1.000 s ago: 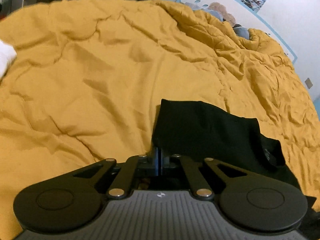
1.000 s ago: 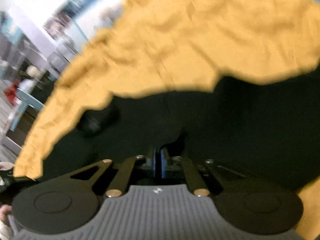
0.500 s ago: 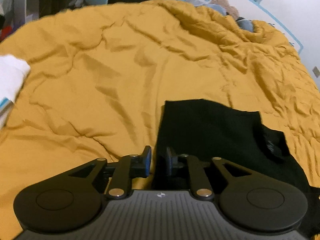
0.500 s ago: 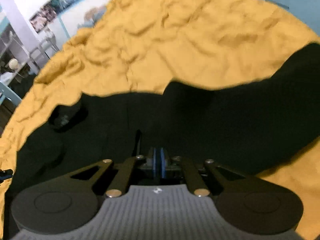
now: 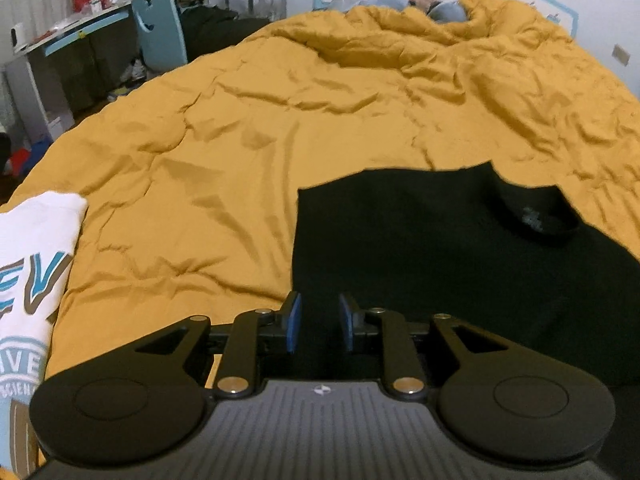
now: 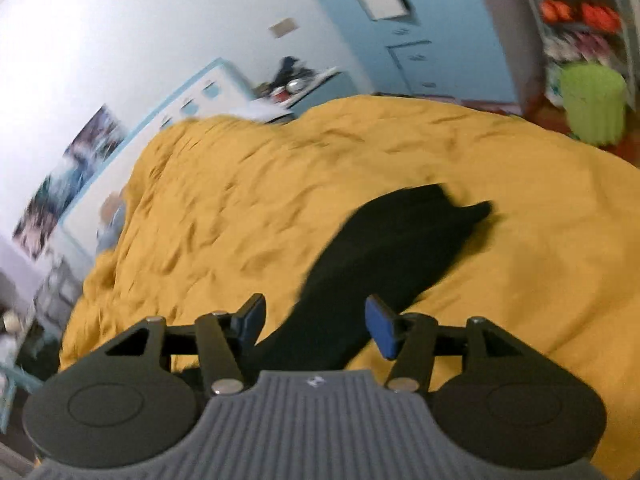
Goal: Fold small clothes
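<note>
Rumpled mustard quilt (image 5: pixel 280 128); flat black garment (image 5: pixel 440 248), squared edges.

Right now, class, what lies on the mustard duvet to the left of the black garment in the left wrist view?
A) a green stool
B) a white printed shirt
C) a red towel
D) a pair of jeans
B: the white printed shirt lies on the duvet, left of the black garment.

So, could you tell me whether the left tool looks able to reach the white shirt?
Probably yes: the white shirt lies left of the left tool, with only bare duvet between them.
</note>
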Tool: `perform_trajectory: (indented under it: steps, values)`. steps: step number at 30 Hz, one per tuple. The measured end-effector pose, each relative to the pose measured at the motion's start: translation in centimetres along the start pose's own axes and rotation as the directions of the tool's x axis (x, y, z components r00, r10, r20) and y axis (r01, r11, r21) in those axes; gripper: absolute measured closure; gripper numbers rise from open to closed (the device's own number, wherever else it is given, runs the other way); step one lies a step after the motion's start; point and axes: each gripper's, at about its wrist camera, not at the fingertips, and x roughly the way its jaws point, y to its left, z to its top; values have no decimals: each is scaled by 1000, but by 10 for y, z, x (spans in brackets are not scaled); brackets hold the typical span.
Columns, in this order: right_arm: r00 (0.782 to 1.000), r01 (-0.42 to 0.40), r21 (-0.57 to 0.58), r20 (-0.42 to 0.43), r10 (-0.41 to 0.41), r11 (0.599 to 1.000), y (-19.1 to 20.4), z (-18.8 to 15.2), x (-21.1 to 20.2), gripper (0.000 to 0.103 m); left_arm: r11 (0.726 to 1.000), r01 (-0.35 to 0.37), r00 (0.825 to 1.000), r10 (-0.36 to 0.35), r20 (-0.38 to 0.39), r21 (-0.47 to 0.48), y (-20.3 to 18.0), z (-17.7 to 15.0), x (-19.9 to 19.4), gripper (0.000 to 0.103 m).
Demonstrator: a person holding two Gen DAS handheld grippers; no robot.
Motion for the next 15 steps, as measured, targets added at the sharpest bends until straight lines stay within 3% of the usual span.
perform_trajectory:
  steps: [5,10,15]
  values:
    - [999,32,163,-15,-30,986,-53,29,21,51,999,-35,999,35,-21,-12,-2,-7,2,78]
    - [996,87,218,-40,-81,972,-85,43,54,51,997,-66,997,65,-45,-26,-5,-18,2,78]
    - [994,107,292,-42,-99,951,-113,51,89,66,995,-88,995,84,-59,-54,-1,-29,0,78]
